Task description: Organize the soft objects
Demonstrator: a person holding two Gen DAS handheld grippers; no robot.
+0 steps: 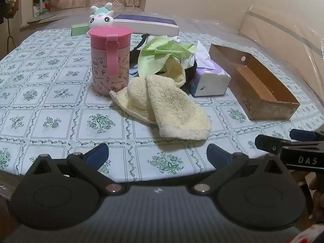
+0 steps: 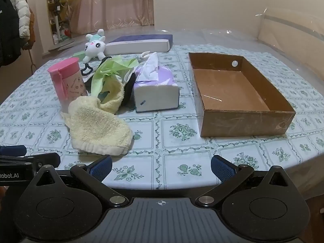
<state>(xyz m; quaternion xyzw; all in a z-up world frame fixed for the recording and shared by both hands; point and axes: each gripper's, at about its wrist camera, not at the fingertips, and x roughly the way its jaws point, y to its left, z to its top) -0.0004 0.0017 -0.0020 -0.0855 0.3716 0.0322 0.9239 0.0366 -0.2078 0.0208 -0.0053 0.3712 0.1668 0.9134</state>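
Above table edge | both hand-held grippers (image 1: 157, 155) (image 2: 161, 167) spread, empty | towel (image 1: 172, 109) ahead

The yellow towel (image 1: 172, 109) is thick, nubby terry cloth. The green cloth (image 1: 162, 50) is thin and smooth with pinked edges. The pink cup (image 1: 110, 58) is glossy plastic. The cardboard box (image 2: 243, 121) is matt brown with a scuffed front. The tablecloth (image 2: 182, 162) looks slick and printed. The tissue pack (image 2: 156, 89) is glossy plastic wrap.

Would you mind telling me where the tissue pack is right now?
In the right wrist view the tissue pack lies mid-table, between the empty cardboard box on its right and the yellow towel on its left.
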